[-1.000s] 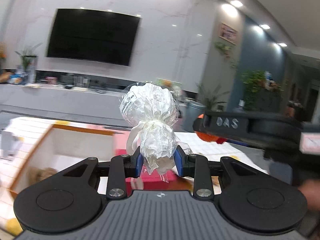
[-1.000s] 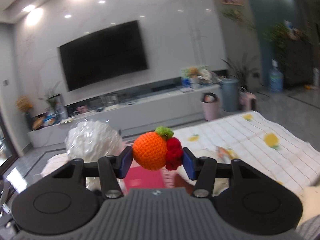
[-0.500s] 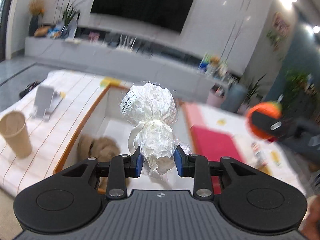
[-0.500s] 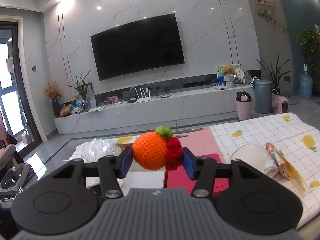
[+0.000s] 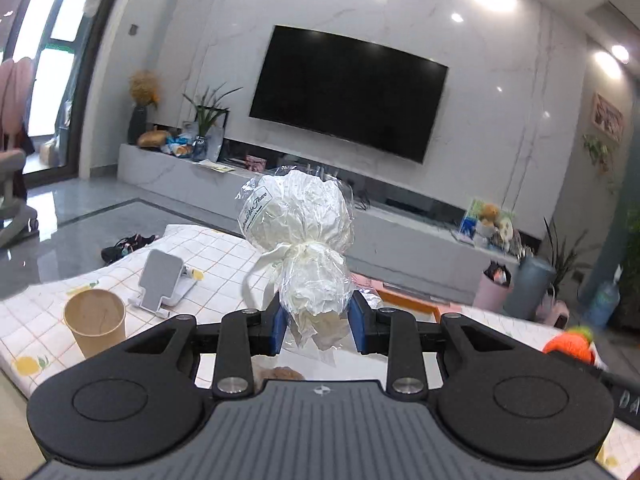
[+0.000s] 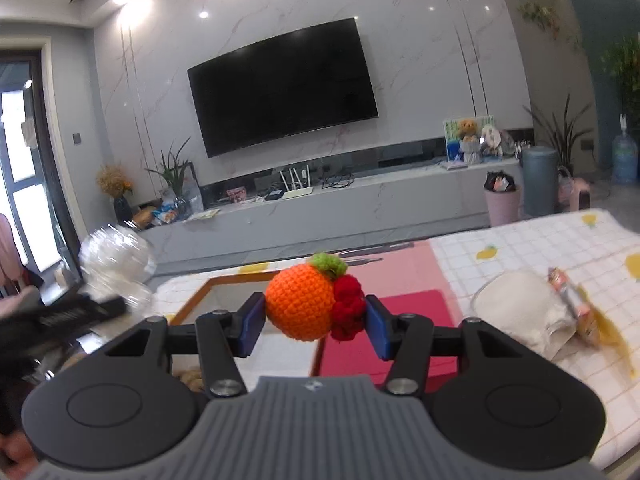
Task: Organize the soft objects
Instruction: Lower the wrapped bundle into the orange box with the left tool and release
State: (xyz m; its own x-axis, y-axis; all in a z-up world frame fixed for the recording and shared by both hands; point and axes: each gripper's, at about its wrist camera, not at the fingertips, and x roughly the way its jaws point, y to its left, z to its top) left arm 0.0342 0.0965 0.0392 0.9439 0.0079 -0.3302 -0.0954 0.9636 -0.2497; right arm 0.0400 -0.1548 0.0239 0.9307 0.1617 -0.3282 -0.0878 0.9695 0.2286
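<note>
My left gripper (image 5: 318,326) is shut on a white bundle wrapped in clear cellophane (image 5: 298,224), held upright above the table. My right gripper (image 6: 314,322) is shut on an orange crocheted fruit (image 6: 301,306) with a green top and red knobs. The fruit also shows at the far right of the left wrist view (image 5: 570,346). The bundle shows blurred at the left of the right wrist view (image 6: 116,264). Below both grippers is a white box with an orange wooden rim (image 6: 192,304), with a brown plush item (image 5: 280,372) partly hidden inside.
A paper cup (image 5: 96,326) and a grey phone stand (image 5: 162,282) stand on the checked tablecloth at the left. A red mat (image 6: 400,336), a white folded cloth (image 6: 520,308) and a snack packet (image 6: 572,304) lie to the right of the box.
My left gripper has swung left and tilted up with the bundle, bringing the cup and stand near. My right gripper with the fruit has shifted slightly; both grips are unchanged.
</note>
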